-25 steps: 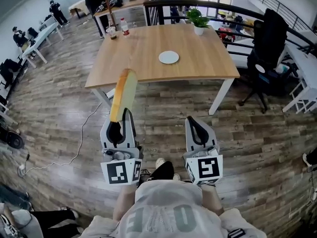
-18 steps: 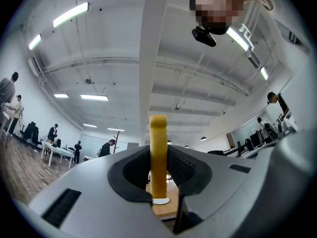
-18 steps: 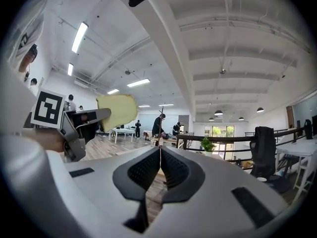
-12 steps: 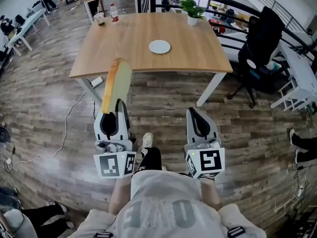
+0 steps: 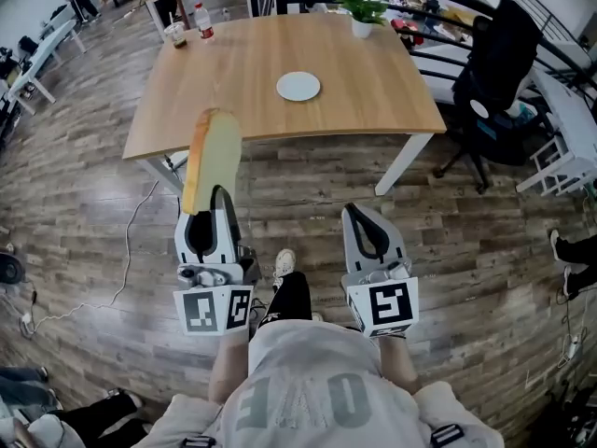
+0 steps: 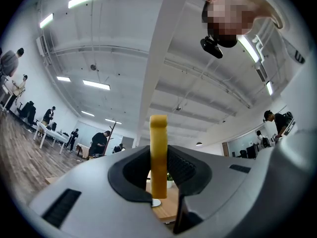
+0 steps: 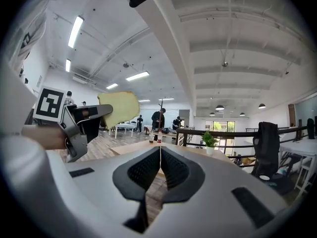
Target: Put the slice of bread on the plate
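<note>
The slice of bread [image 5: 211, 158] stands on edge, its lower end pinched in my left gripper [image 5: 215, 197], which is shut on it and tilted upward. In the left gripper view the bread [image 6: 158, 155] rises between the jaws, and the white plate [image 6: 155, 202] shows small behind it. The plate [image 5: 298, 86] lies bare on the wooden table [image 5: 382, 91], well ahead of both grippers. My right gripper [image 5: 361, 218] is held beside the left one over the floor, shut with nothing in it [image 7: 160, 158]. The right gripper view shows the bread [image 7: 119, 108] off to the left.
A potted plant [image 5: 362, 9] stands at the table's far edge, and a bottle [image 5: 203, 21] and a cup [image 5: 174, 34] at its far left corner. A black office chair [image 5: 502, 71] is to the right. A cable [image 5: 131, 250] trails over the wooden floor.
Both grippers and the head view have come nearer the table; the bread stays held in the left gripper and has rolled slightly leftward. The right gripper stays shut.
</note>
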{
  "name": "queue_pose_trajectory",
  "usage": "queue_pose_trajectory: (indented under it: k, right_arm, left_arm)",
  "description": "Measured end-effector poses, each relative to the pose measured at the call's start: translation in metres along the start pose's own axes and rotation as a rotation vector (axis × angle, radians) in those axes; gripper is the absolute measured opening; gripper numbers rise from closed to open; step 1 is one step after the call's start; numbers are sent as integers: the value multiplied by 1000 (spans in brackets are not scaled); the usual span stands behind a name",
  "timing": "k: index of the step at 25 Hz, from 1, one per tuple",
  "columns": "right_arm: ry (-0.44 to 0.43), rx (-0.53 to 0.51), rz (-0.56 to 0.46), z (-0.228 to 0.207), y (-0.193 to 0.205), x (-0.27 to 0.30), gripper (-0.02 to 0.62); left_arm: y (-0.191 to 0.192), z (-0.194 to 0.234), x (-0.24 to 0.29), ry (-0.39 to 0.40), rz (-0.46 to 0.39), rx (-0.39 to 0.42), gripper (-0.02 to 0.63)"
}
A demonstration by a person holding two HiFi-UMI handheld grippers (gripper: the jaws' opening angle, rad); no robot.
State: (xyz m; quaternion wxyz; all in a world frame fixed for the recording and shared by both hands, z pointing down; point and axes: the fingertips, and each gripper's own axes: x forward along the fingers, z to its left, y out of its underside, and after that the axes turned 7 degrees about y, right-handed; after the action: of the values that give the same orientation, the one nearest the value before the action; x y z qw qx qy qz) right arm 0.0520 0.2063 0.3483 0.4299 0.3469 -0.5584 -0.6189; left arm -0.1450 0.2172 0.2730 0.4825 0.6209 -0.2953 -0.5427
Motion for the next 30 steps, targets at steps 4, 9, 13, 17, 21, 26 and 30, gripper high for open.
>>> queue_pose_trajectory:
  k: [4, 9, 13, 17, 21, 26, 30]
  right_arm:
    - [13, -9, 4, -10, 1, 27, 18]
    - [68, -2, 11, -33, -3, 71, 18]
    - [87, -5, 28, -43, -4, 111, 18]
    - [77, -10, 53, -48, -12, 158, 18]
    - [75, 8, 68, -55, -26, 210, 18]
    - [88, 32, 90, -60, -36, 264, 18]
    - [83, 54, 129, -60, -29, 298, 18]
  left_arm:
    - [14, 15, 30, 17, 0, -23, 89]
    - [26, 27, 81, 79, -24, -63, 89]
    - [36, 46, 120, 111, -41, -46, 89]
    - [49, 77, 161, 104, -25, -72, 89]
    - [63, 110, 201, 101, 8, -80, 89]
    - [70, 154, 243, 81, 0, -104, 89]
    - [82, 178, 276, 82, 17, -90, 89]
